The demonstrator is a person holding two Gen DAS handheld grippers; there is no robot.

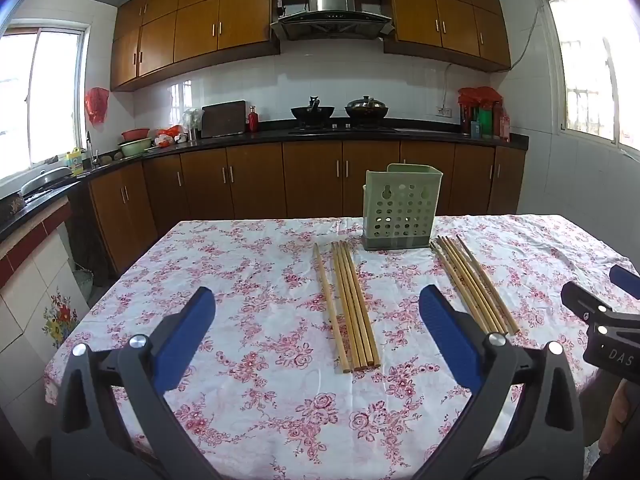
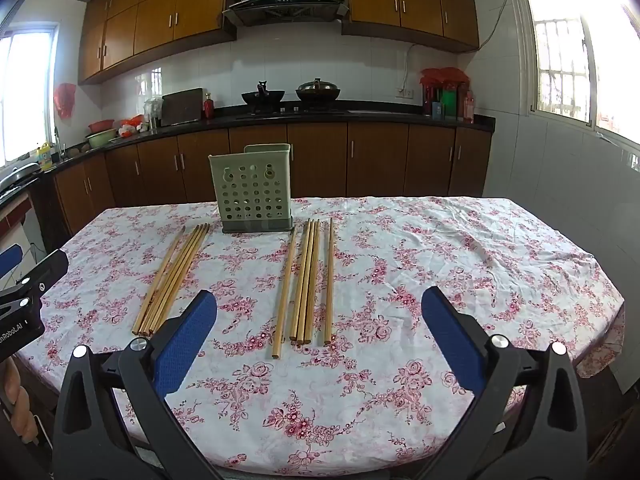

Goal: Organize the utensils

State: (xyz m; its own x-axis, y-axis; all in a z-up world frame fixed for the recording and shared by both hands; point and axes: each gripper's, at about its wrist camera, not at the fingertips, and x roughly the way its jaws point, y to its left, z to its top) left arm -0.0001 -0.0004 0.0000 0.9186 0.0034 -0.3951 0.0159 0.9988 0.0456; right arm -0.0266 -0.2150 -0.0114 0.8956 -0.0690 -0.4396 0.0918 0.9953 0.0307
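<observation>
Two groups of wooden chopsticks lie on the floral tablecloth in front of a pale green perforated utensil holder point(image 1: 401, 208), which also shows in the right wrist view point(image 2: 253, 190). The left group point(image 1: 352, 308) lies ahead of my left gripper point(image 1: 318, 296), which is open and empty above the cloth. The right group point(image 1: 474, 284) lies to its right. In the right wrist view the right group point(image 2: 306, 280) lies ahead of my right gripper point(image 2: 320, 300), open and empty; the left group point(image 2: 172, 278) lies to its left.
The table point(image 2: 500, 264) is covered with a white and pink floral cloth. Behind it run dark counters with wooden cabinets, a stove with two woks point(image 1: 340, 112) and a sink at the left. The right gripper's body shows at the left wrist view's right edge point(image 1: 608, 320).
</observation>
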